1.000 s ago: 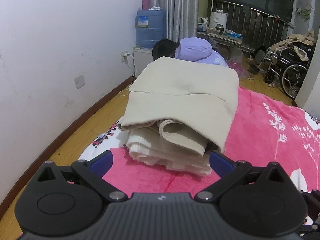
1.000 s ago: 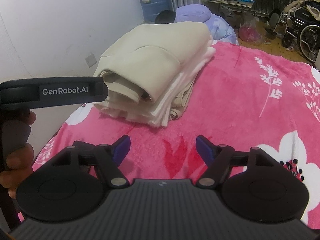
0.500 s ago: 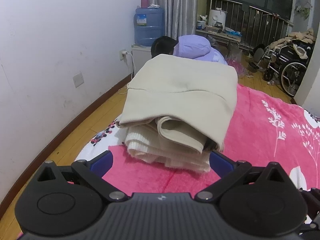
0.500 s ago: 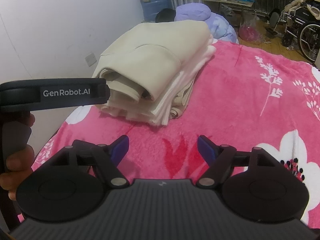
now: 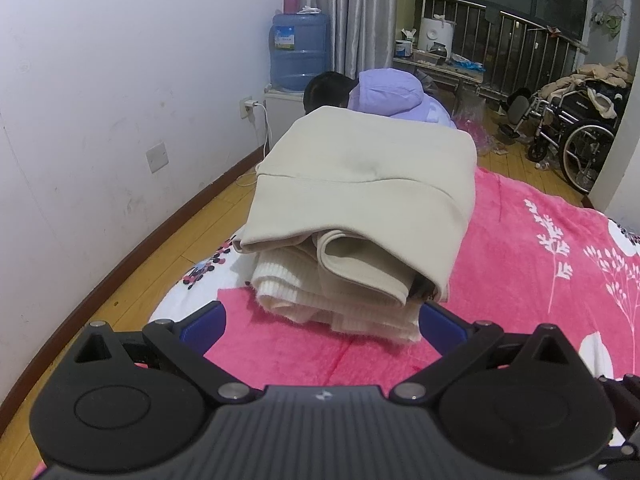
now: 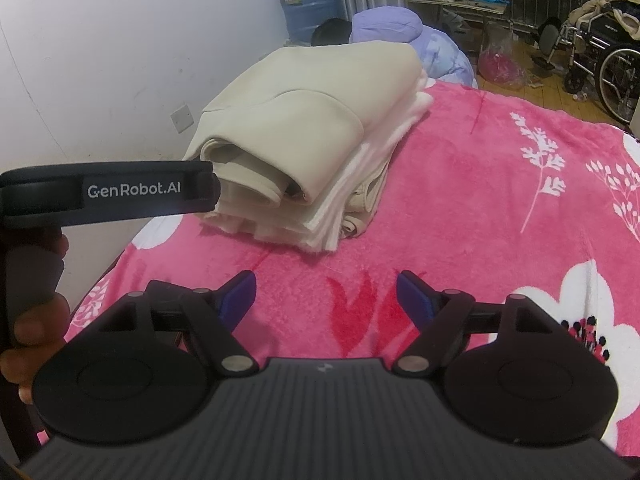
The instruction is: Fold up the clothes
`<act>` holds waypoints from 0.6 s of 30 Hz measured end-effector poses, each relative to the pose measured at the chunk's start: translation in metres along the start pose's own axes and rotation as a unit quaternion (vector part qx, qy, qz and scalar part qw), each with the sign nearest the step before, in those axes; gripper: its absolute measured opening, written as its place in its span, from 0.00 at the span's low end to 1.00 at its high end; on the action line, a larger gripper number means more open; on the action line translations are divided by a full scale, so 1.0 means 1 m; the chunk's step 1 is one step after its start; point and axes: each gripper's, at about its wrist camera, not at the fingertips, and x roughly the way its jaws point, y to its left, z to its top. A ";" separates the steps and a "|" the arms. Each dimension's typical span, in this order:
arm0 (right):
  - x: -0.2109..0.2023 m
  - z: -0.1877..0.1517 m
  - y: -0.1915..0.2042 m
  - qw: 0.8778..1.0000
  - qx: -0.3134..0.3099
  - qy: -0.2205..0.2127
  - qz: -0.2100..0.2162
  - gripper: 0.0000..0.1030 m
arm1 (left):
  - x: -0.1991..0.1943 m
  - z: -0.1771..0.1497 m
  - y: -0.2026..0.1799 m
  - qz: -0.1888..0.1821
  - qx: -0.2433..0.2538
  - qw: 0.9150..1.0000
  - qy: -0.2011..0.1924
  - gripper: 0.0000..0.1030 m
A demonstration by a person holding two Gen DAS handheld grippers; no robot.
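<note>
Left wrist view: left gripper (image 5: 322, 322) jaws spread wide, nothing between them. Blue fingertips (image 5: 204, 322) sit low over the pink blanket (image 5: 520, 272), just short of the folded clothes stack (image 5: 360, 216). Right-side tip looks very close to the stack's near corner; can't tell if it touches.

Stack sits on the blanket's left edge, near the wall side. Beige sweatshirt (image 5: 368, 176) on top, folded over with its rolled edge facing the camera. Cream knit layers (image 5: 288, 280) underneath, ribbed hem sticking out at the bottom left.

Behind the stack: a person in a lavender hooded jacket (image 5: 384, 92), bent low, mostly hidden. Blue water jug (image 5: 300, 56) on a white stand by the curtain. Wheelchair (image 5: 576, 136) far right on the wood floor.

Right wrist view: right gripper (image 6: 326, 294) also wide apart, empty, hovering over bare blanket with the white flower print (image 6: 576, 312) to its right. Clear gap between its tips and the stack (image 6: 304, 160), which lies ahead and left. From this side the white folded edges (image 6: 360, 188) fan out along the stack's right side.

Left gripper's branded body (image 6: 112, 192) crosses the left of the frame, overlapping the stack's near corner. A hand (image 6: 32, 320) grips its handle at bottom left.
</note>
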 end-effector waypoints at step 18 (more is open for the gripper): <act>-0.002 -0.002 0.001 1.000 0.000 0.001 0.000 0.76 | -0.001 -0.001 -0.002 0.001 0.000 1.000 0.003 1.00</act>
